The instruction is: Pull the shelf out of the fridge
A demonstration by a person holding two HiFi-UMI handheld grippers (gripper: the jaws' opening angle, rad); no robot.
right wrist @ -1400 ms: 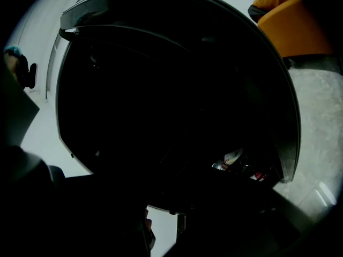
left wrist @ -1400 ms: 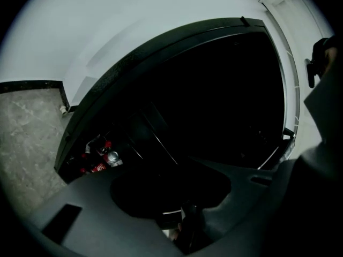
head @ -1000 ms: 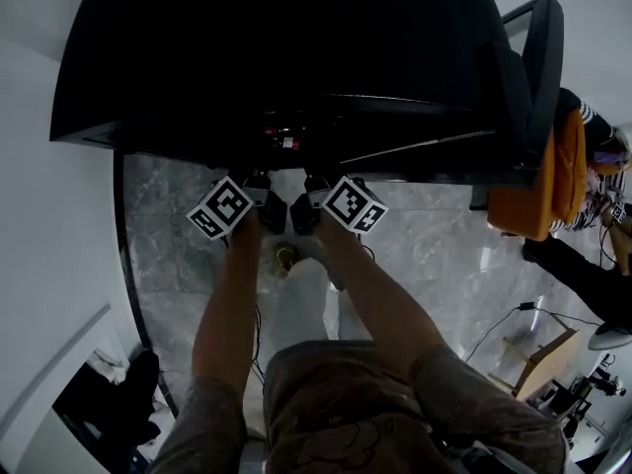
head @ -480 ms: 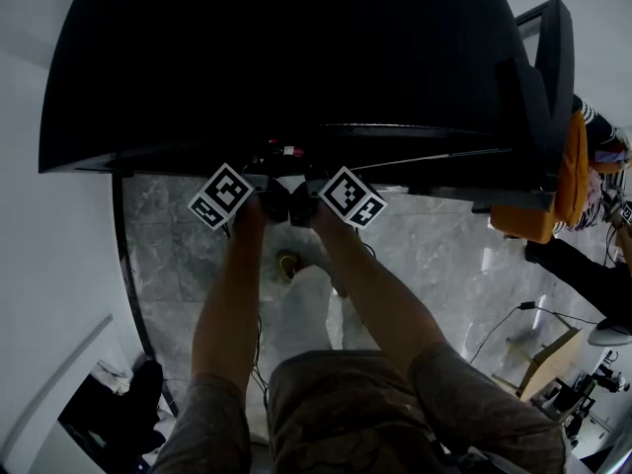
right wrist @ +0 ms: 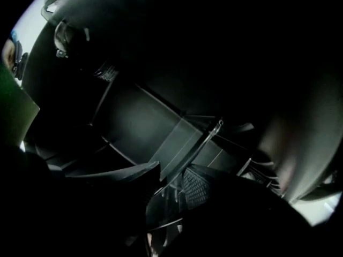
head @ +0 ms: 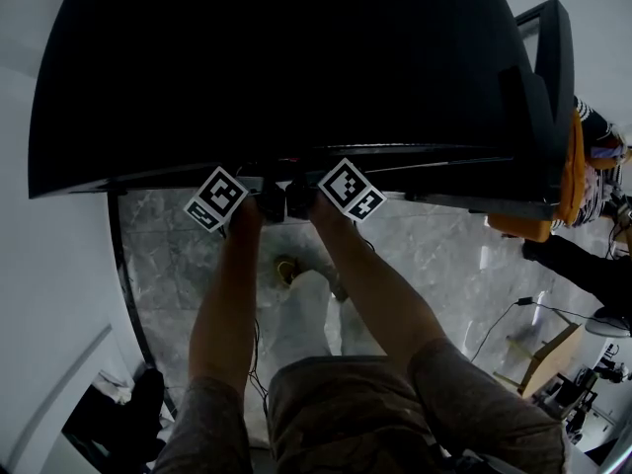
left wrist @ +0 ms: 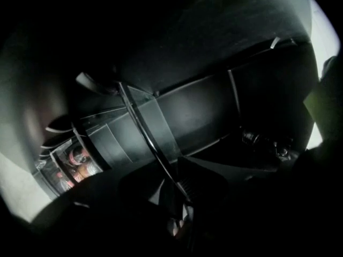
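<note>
Forearms first: your left forearm point(head: 225, 304) and right forearm point(head: 370, 294) both run straight up from your body toward the front edge of the black fridge point(head: 296, 67), nearly parallel and close together. The wrists meet just below that edge, near its middle.

Your left gripper point(head: 269, 194) sits with its marker cube point(head: 215, 200) turned outward to the left and its tip tucked under the fridge's front edge. In the left gripper view the left gripper point(left wrist: 179, 189) has its 2 jaws pressed onto the thin front edge of the glass shelf point(left wrist: 144, 127). That edge runs as a slanted line from the upper left down into the narrow slot between them. The shelf lies inside the dark fridge cavity. At the far left of that view sit some reddish items point(left wrist: 80, 162), too dim to identify.

Your right gripper point(head: 301, 194) is just beside the left one, its marker cube point(head: 352, 190) tilted outward to the right. In the right gripper view the right gripper point(right wrist: 169, 178) pinches the same shelf point(right wrist: 182, 143), with the ribbed pad point(right wrist: 195, 186) against the glass on 1 side.

Right of the fridge's front corner stands its open door point(head: 541, 77), over pale marble floor point(head: 444, 255).
</note>
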